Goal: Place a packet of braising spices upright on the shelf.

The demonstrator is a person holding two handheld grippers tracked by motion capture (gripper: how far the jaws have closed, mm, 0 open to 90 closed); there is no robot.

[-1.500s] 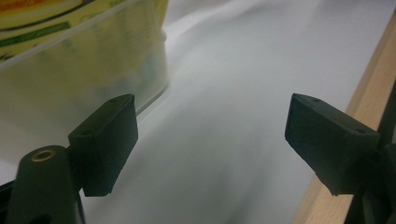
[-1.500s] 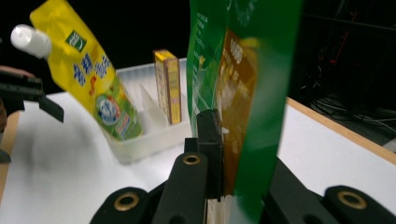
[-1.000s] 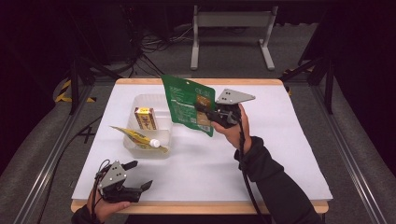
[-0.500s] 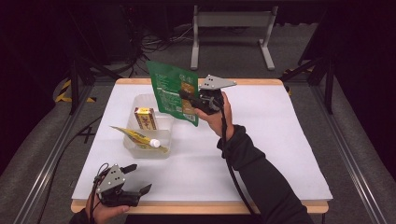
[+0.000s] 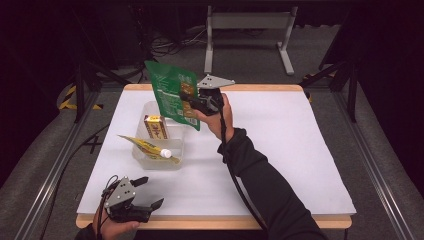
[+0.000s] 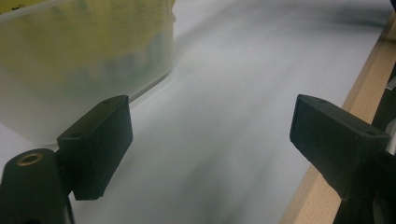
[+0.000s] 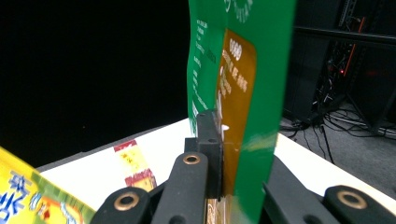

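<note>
The green packet (image 5: pixel 174 95) stands upright between the right gripper (image 5: pixel 192 103)'s jaws, which are clamped on it above the clear tub (image 5: pixel 142 155). The left gripper (image 5: pixel 150 192) rests on the table (image 5: pixel 300 150), jaws wide apart, seemingly empty.

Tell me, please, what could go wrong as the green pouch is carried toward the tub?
1. The right gripper pinches the pouch by one edge, so the floppy pouch could swing or slip out.
2. The tub already holds a box and a yellow tube lying across its rim; the pouch may snag the tube or knock it out.
3. The left gripper stands open beside the tub, not bracing it, so the light tub could slide.
</note>
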